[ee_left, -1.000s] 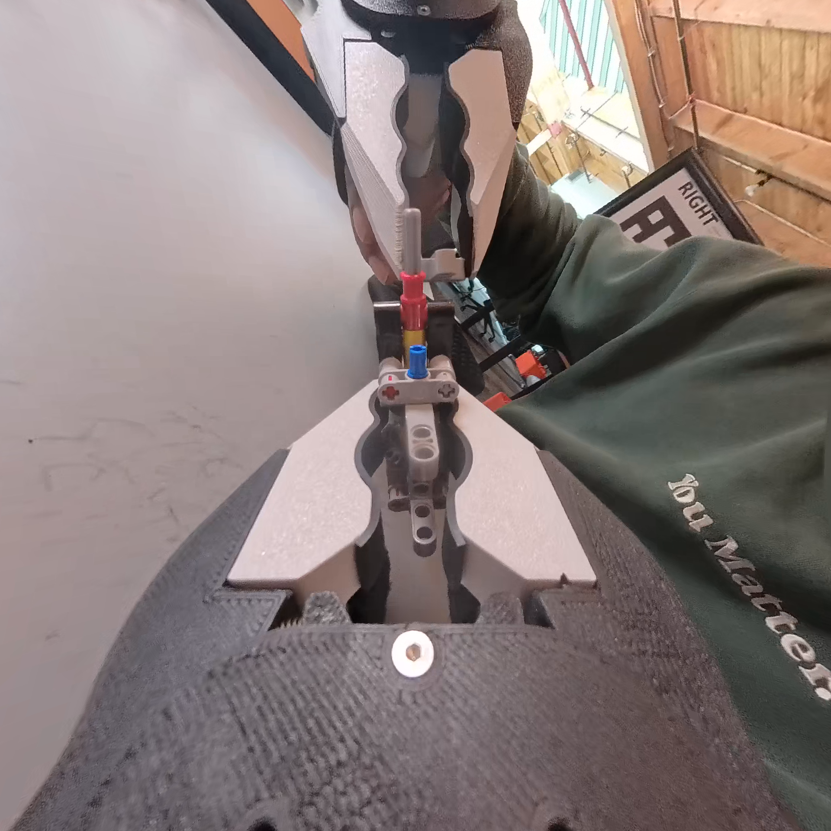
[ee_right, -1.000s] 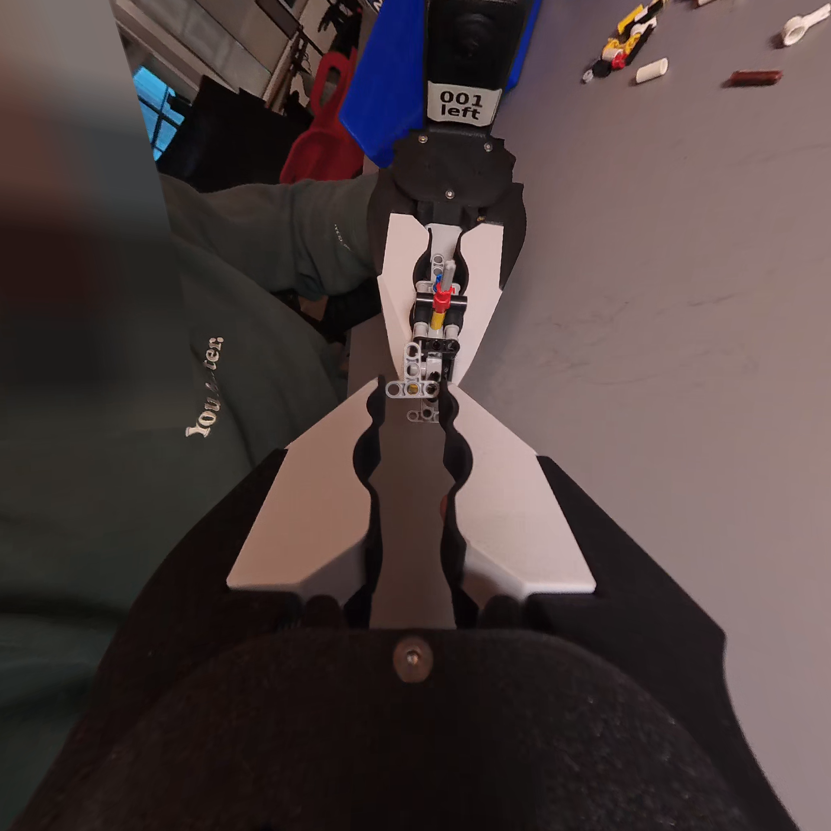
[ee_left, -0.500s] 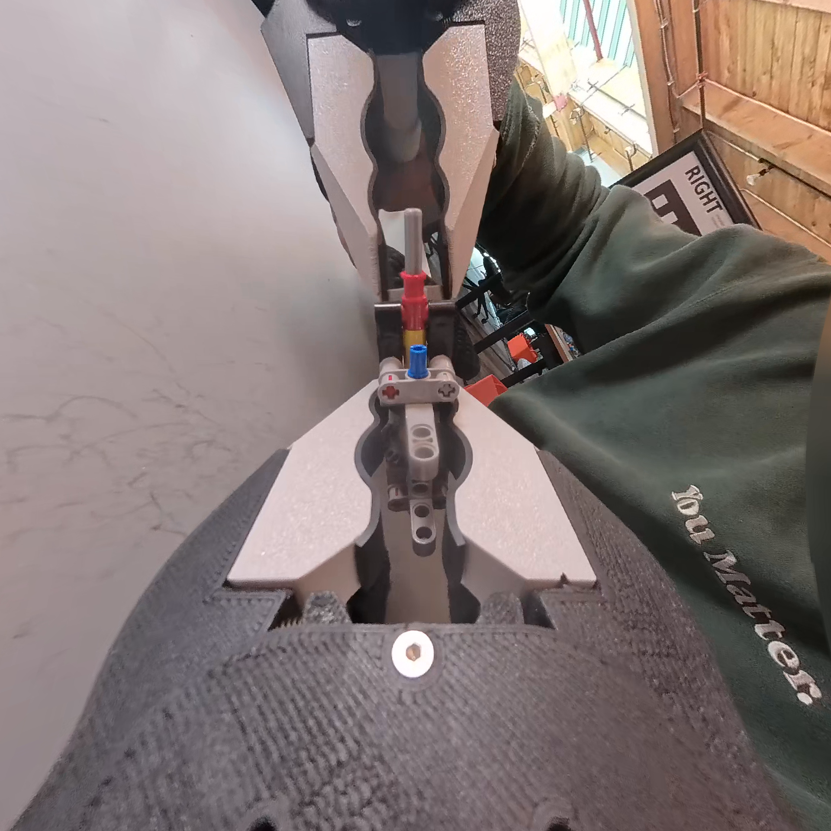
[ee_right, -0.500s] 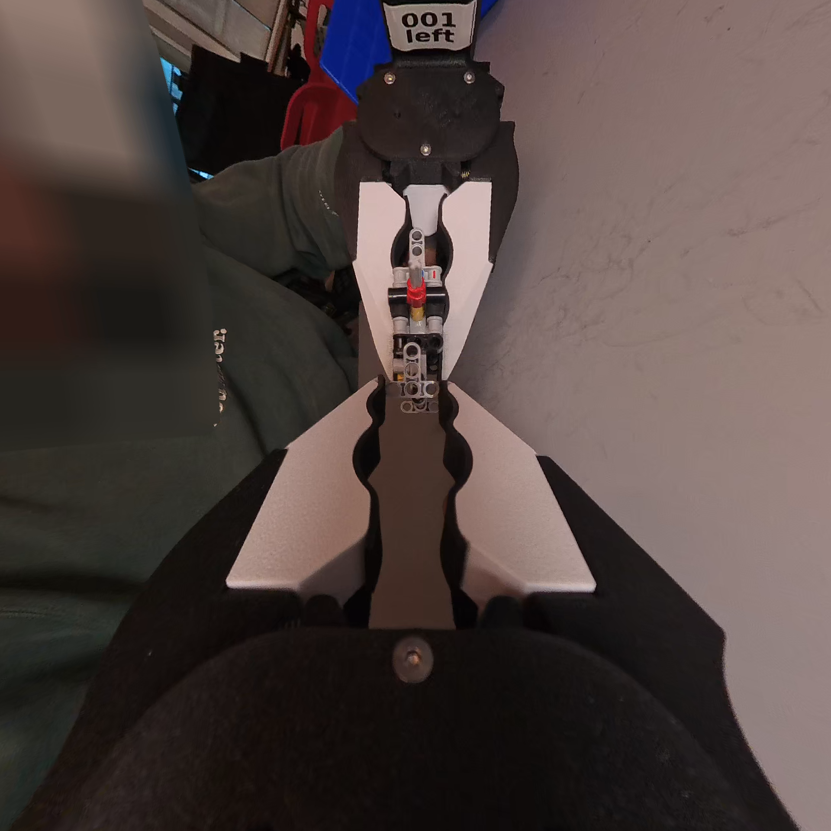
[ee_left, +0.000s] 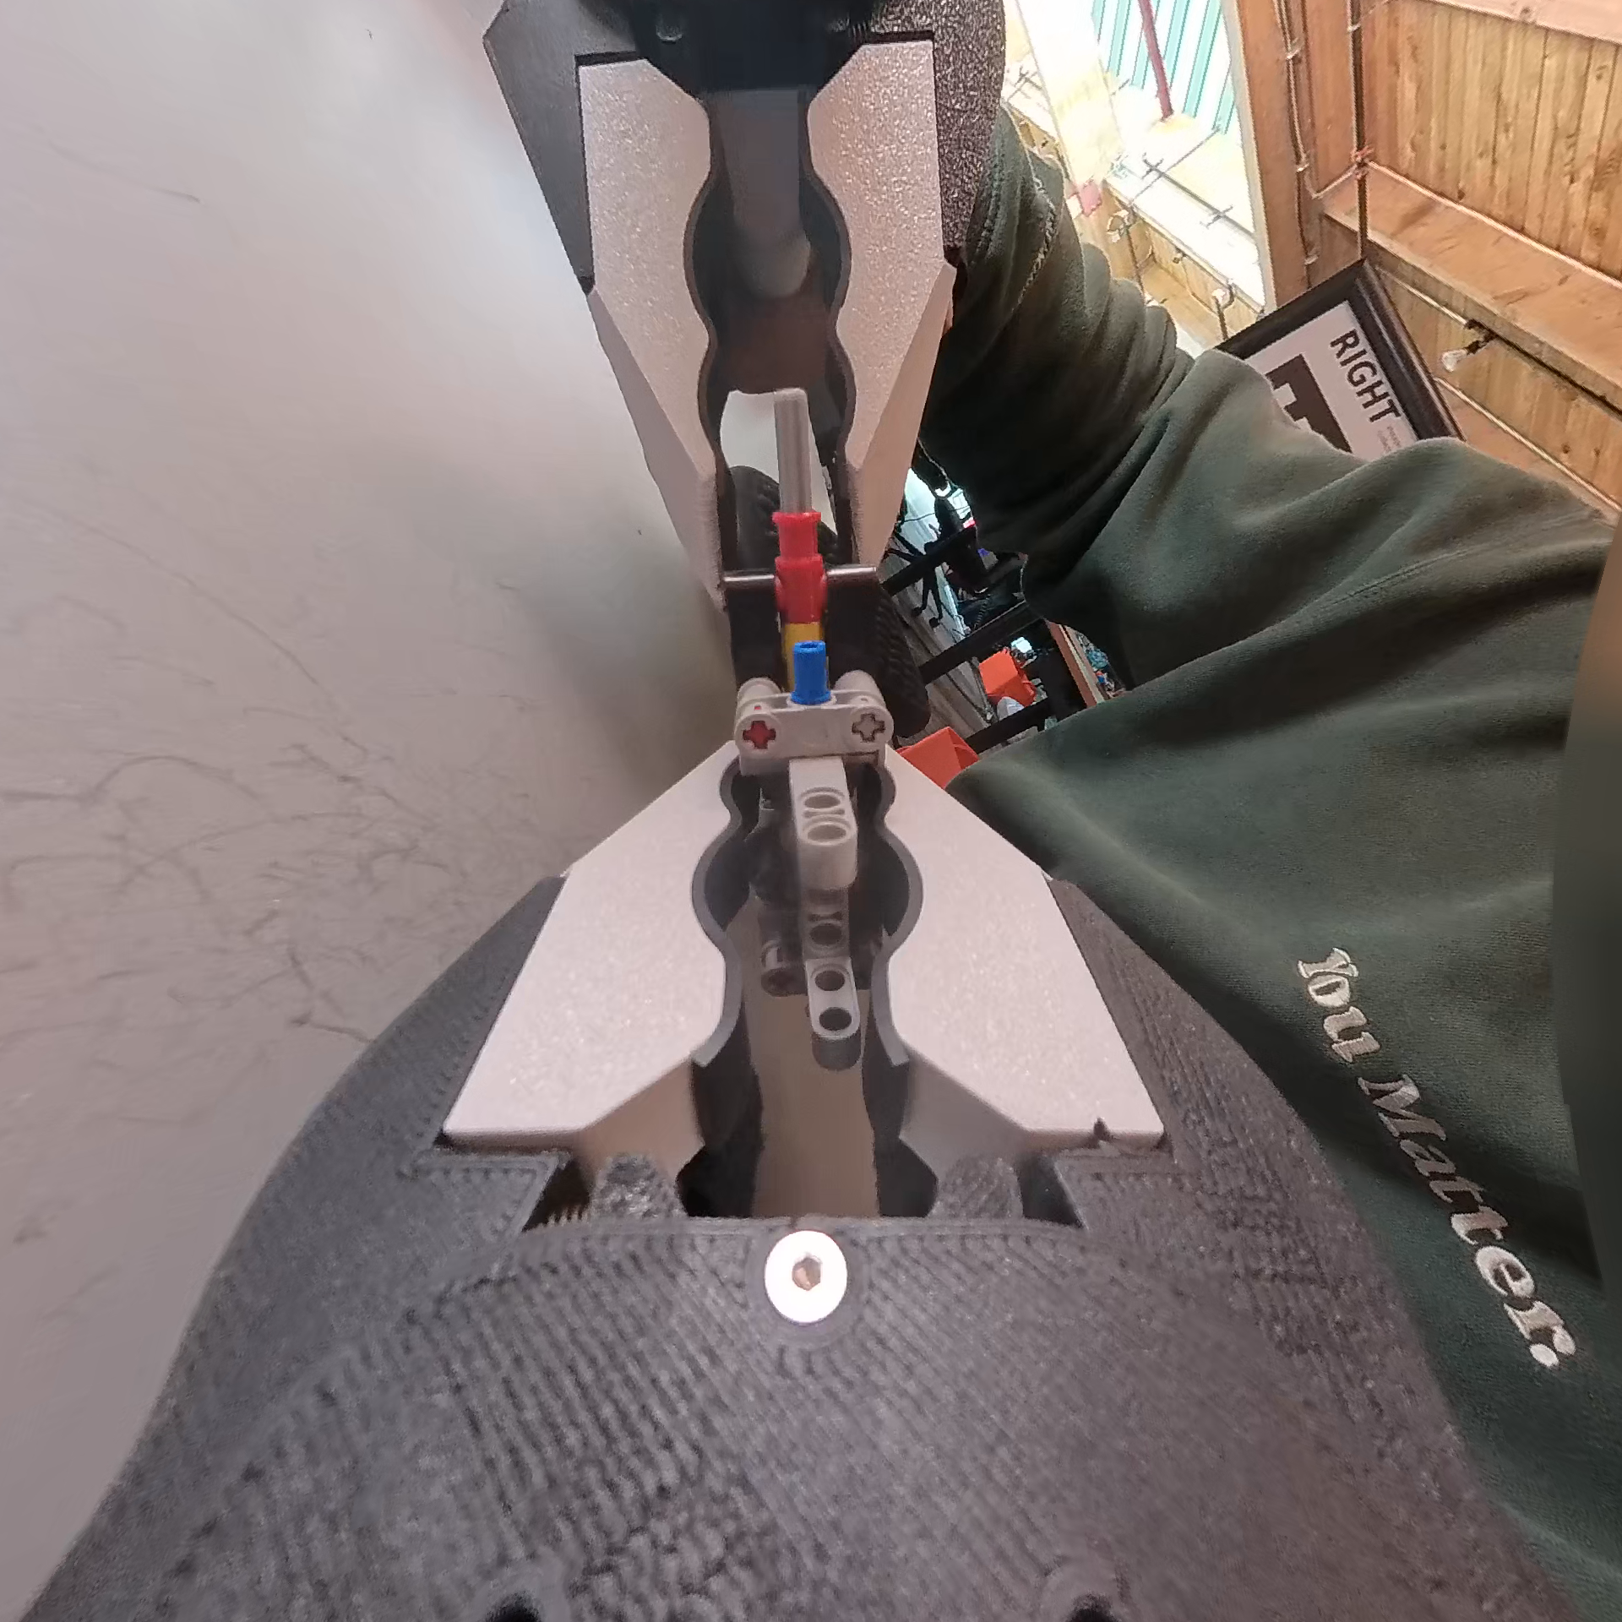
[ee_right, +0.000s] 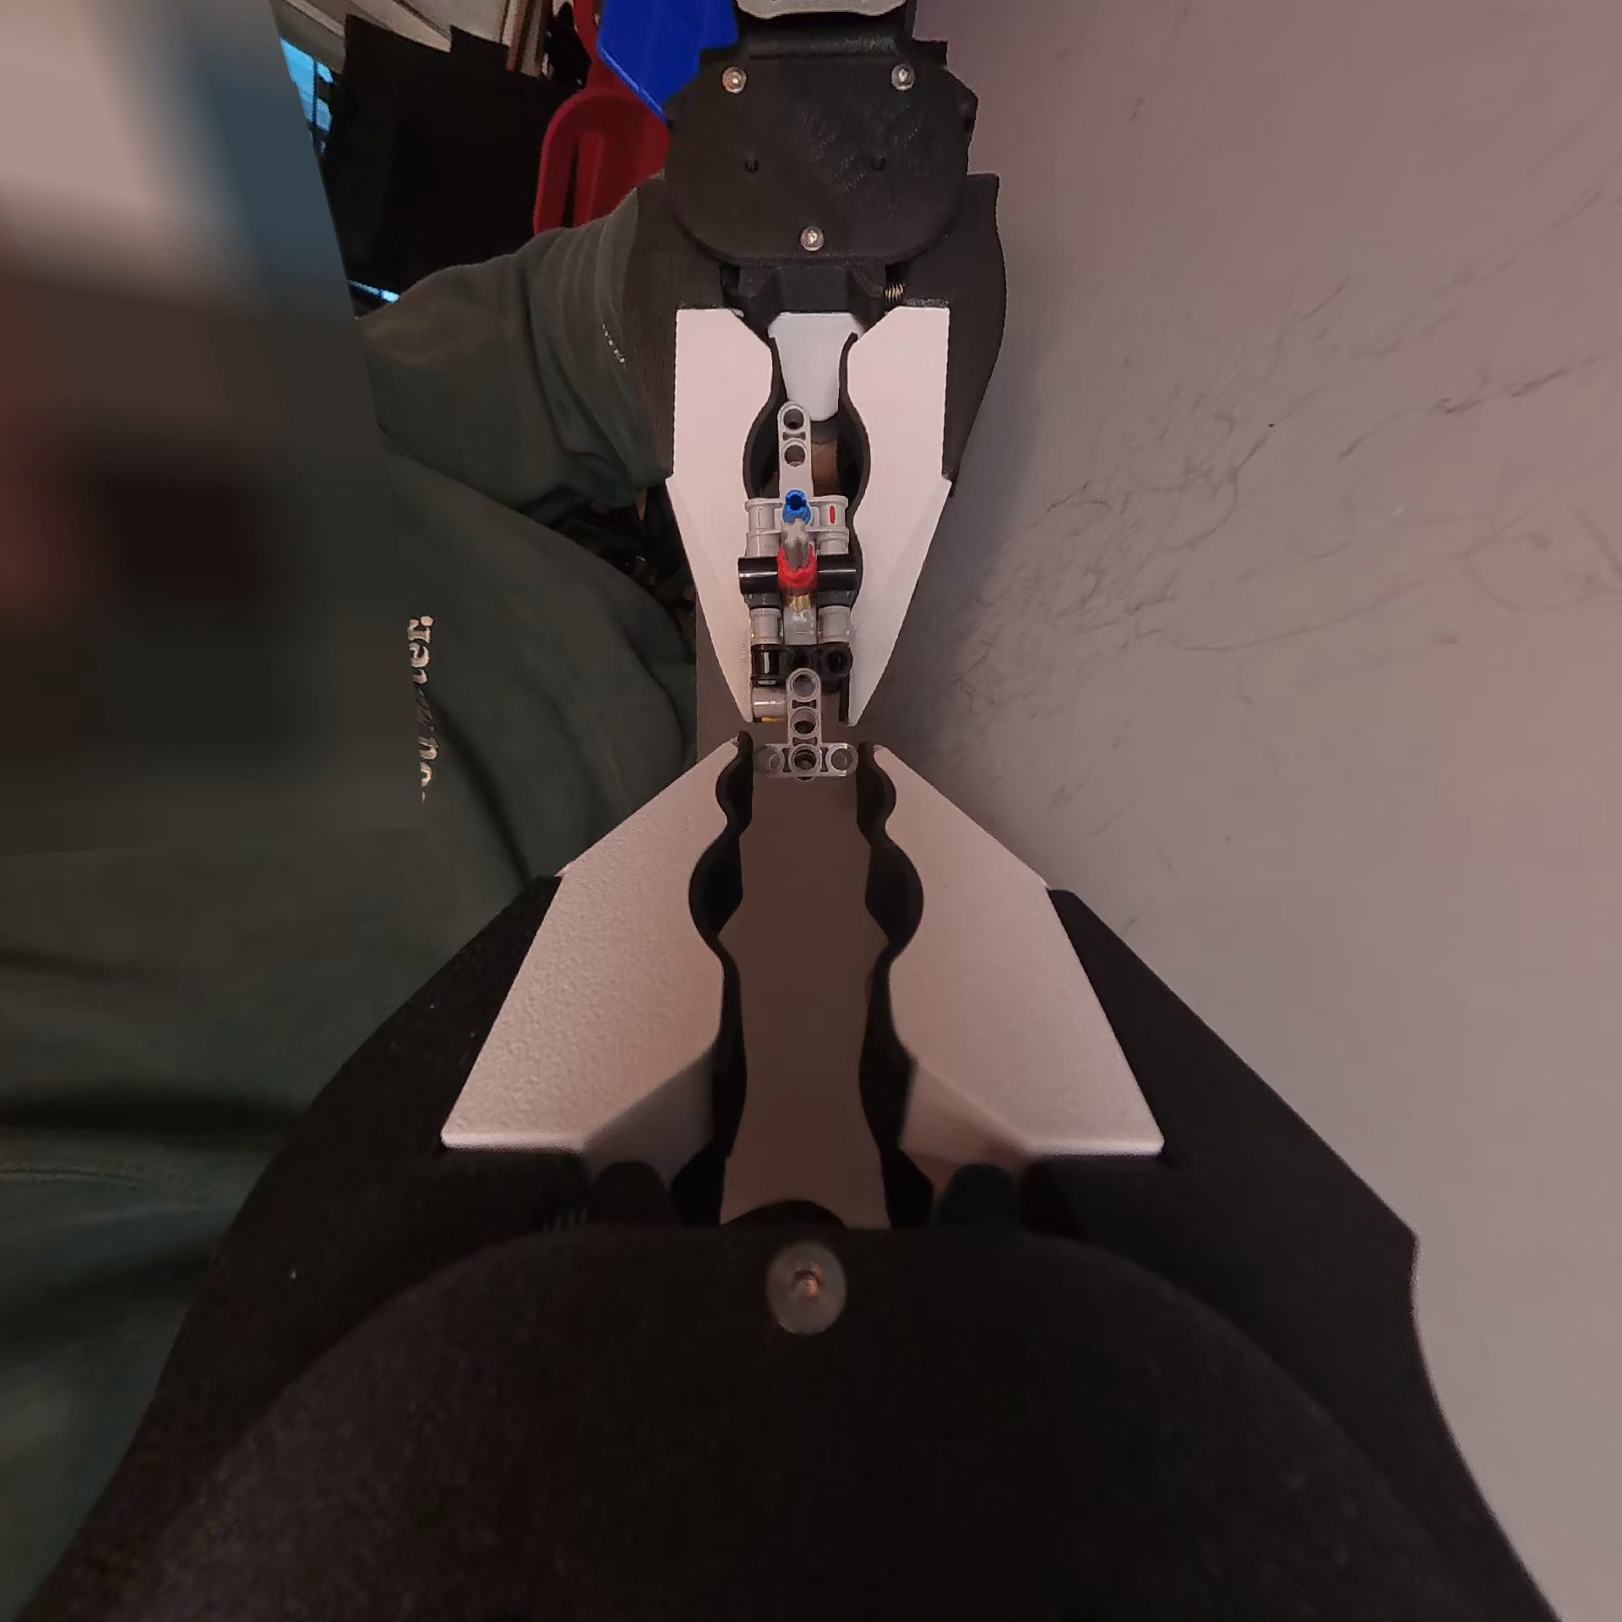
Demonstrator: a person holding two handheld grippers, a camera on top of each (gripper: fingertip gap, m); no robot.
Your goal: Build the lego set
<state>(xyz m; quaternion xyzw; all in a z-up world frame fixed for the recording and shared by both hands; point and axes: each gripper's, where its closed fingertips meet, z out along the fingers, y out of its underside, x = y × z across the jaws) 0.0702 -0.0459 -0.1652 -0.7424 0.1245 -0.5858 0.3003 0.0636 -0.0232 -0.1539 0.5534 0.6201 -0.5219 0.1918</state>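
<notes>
My left gripper (ee_left: 812, 746) is shut on a small assembly of toy building beams (ee_left: 812, 724). The assembly has grey and black parts, a blue pin, and a red and yellow piece on a grey axle (ee_left: 790, 448) that points away from me. My right gripper (ee_right: 803, 759) faces it tip to tip and is shut on a grey T-shaped beam (ee_right: 803, 728), gripped across its crossbar. The T's stem reaches the near black end of the assembly (ee_right: 794, 570), which sits between the left gripper's white fingers (ee_right: 720, 491). In the left wrist view the right gripper (ee_left: 790, 562) straddles the axle's end.
Both grippers hover over a pale grey tabletop (ee_left: 263, 614) (ee_right: 1273, 614). A person's dark green sleeve (ee_left: 1229, 702) fills one side of both views. A framed sign (ee_left: 1343, 386) and a wooden wall (ee_left: 1492, 175) stand behind. Blue (ee_right: 658, 44) and red (ee_right: 588, 149) items lie beyond the table. Both grippers' tips are close together, under 4 cm apart.
The two grippers have drawn closer and lined up tip to tip. The T-shaped beam, earlier tilted and off to one side, now sits centred on the assembly's end. Both grasps held.
</notes>
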